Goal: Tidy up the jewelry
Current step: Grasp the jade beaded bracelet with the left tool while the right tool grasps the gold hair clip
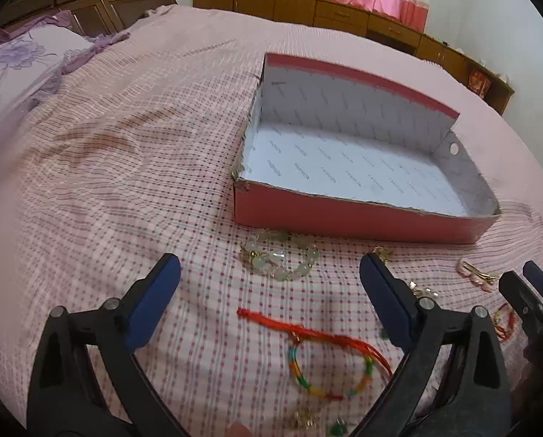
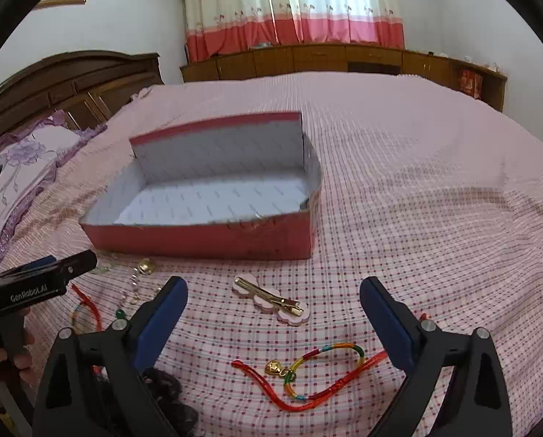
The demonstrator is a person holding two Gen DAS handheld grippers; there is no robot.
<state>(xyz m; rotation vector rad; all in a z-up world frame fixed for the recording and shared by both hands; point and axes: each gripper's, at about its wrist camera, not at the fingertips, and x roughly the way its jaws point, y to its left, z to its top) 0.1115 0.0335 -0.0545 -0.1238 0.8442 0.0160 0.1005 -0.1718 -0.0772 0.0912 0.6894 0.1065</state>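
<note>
An open red cardboard box with a white lining lies on the bed, its lid standing up behind it. My left gripper is open just short of a pale bead bracelet, which lies in front of the box. A red cord bracelet with rainbow thread lies nearer, between its fingers. My right gripper is open with a pink flower hair clip between its fingertips, untouched. Below the clip lies a rainbow cord bracelet with a gold heart charm.
The pink checked bedspread stretches far to the right and behind the box. A thin chain with a gold bead and a dark hair tie lie between the grippers. Pillows and a wooden headboard are at the far left.
</note>
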